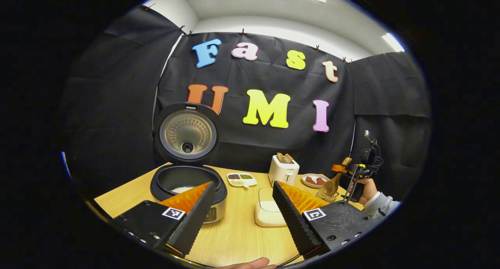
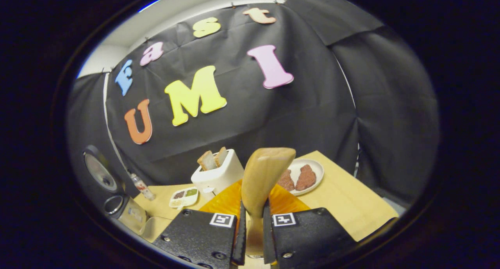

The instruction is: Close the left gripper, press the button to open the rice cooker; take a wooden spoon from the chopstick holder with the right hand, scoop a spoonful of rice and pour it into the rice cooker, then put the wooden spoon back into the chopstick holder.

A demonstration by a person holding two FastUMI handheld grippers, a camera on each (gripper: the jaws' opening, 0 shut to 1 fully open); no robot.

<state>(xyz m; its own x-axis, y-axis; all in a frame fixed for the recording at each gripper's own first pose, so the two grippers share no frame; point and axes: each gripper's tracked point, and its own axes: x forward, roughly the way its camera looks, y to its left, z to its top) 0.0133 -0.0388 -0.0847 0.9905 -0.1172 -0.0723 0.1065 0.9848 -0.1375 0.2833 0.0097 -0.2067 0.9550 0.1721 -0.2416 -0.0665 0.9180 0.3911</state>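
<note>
One wooden spoon point(image 2: 262, 179) stands between the fingers of the right gripper point(image 2: 253, 237), its neck pinched from both sides and its bowl pointing up and away from the camera. In the left gripper view the same spoon point(image 1: 332, 185) hangs bowl-down at the far right of the table, just over the wire chopstick holder point(image 1: 327, 197), with the right gripper point(image 1: 353, 171) and the hand point(image 1: 366, 190) that holds it behind it. The rice cooker point(image 1: 188, 187) sits at the table's left with its lid point(image 1: 187, 134) swung fully upright, and a patch of white rice shows at the bottom of its dark inner pot. The left gripper point(image 1: 242, 206) is spread wide, holding nothing, its fingers framing the wooden table point(image 1: 238, 237) in front of the cooker. A white lidded container point(image 1: 267, 212) lies between the cooker and the holder. Farther back stand a small divided dish of grains point(image 1: 241, 179), a white toaster point(image 1: 284, 170) with two slices of bread, and a plate of reddish-brown pieces point(image 1: 313, 180).
</note>
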